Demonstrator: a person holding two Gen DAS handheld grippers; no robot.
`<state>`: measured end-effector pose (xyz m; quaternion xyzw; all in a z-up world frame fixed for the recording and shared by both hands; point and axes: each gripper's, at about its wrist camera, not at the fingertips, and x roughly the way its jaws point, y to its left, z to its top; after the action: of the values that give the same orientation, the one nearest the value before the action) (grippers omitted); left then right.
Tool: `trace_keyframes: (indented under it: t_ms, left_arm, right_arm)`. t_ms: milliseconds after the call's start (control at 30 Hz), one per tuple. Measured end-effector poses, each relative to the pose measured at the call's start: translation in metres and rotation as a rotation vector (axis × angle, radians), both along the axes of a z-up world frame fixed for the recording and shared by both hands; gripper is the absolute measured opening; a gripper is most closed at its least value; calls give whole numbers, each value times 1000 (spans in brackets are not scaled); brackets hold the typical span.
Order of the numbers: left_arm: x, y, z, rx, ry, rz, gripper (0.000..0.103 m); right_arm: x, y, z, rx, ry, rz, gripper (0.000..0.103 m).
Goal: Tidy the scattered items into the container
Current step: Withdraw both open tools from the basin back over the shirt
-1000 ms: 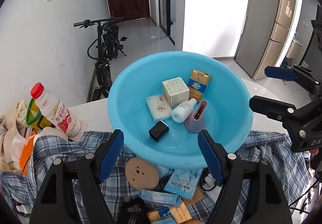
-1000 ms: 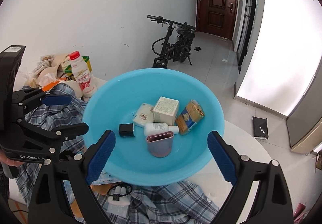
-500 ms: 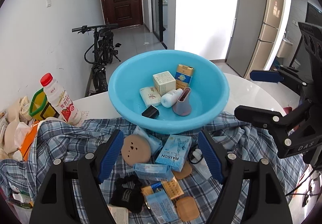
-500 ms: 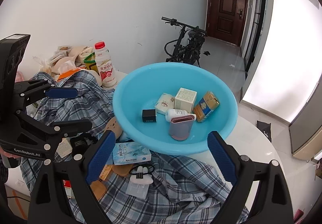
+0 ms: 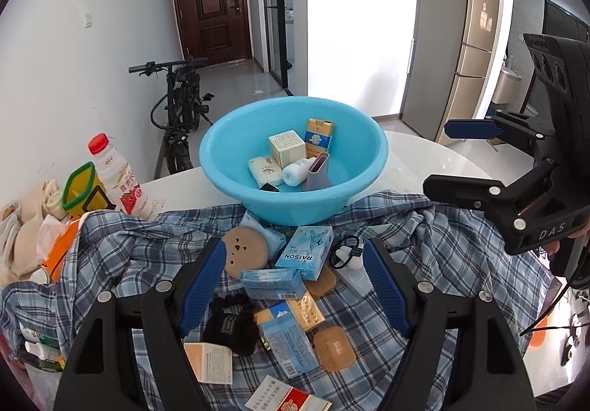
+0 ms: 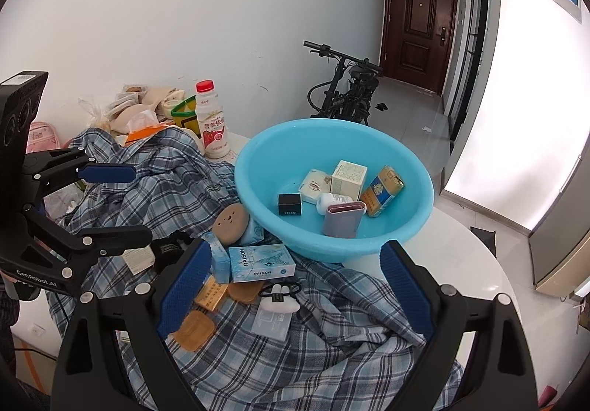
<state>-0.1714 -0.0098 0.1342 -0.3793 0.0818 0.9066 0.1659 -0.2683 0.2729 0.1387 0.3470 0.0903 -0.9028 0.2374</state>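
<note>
Both grippers pulled back; basin (image 5: 221, 167) lies beyond wide, empty jaws (clutter beneath).

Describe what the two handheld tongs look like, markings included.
Both are matte black plastic frames with silver screw heads and two long fingers faced with ribbed blue pads. The left tongs read "GenRobot.AI" in the right wrist view; the right tongs show "DAS" in the left wrist view. Thin black cables hang beside it.

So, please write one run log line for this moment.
left gripper: open, empty | right gripper: open, empty | basin: partly filled | shirt: items remain
</note>
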Motion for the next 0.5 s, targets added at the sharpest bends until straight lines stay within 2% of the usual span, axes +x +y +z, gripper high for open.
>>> trace_keyframes:
  t_ms: [200, 333, 500]
  left_arm:
    - [36, -6, 2, 27, 21, -30, 79]
    - [62, -6, 7, 16, 35, -70, 79]
    - [91, -10, 13, 46, 76, -90, 86]
  right_arm:
    - [29, 7, 3, -46, -8, 6, 93]
    - [50, 9, 1, -83, -26, 36, 99]
    - [81, 6, -2, -53, 47, 47, 99]
